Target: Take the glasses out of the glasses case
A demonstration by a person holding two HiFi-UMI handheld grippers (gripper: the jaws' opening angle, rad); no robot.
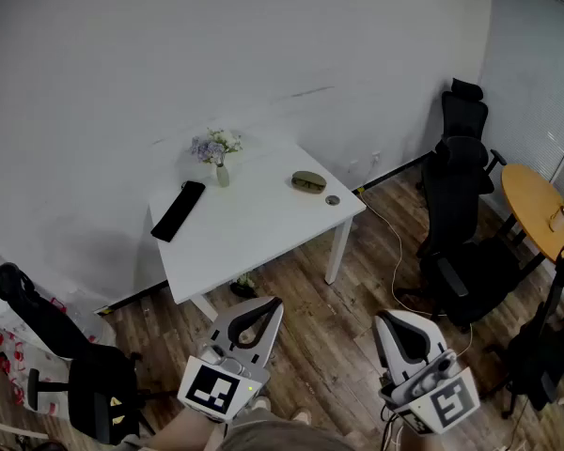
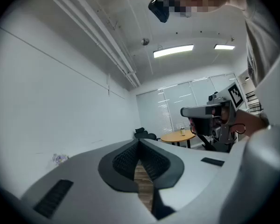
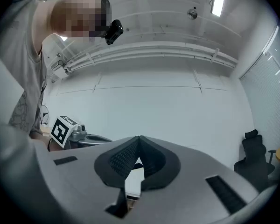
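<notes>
An olive oval glasses case (image 1: pixel 308 181) lies shut on the far right part of the white table (image 1: pixel 254 233); no glasses show. My left gripper (image 1: pixel 270 302) and right gripper (image 1: pixel 383 317) hover low over the wooden floor, well short of the table's near edge. Both are shut with nothing between the jaws. In the left gripper view my left gripper (image 2: pixel 139 143) points level past the table, jaw tips together. In the right gripper view my right gripper (image 3: pixel 139 139) points at the white wall, tips touching, with a strip of the table (image 3: pixel 133 181) showing below them.
A long black flat case (image 1: pixel 179 210), a small vase of flowers (image 1: pixel 218 150) and a small round object (image 1: pixel 332 199) also sit on the table. Black office chairs (image 1: pixel 462 205) and a round wooden table (image 1: pixel 538 200) stand at the right. Another chair (image 1: pixel 70 355) is at the lower left.
</notes>
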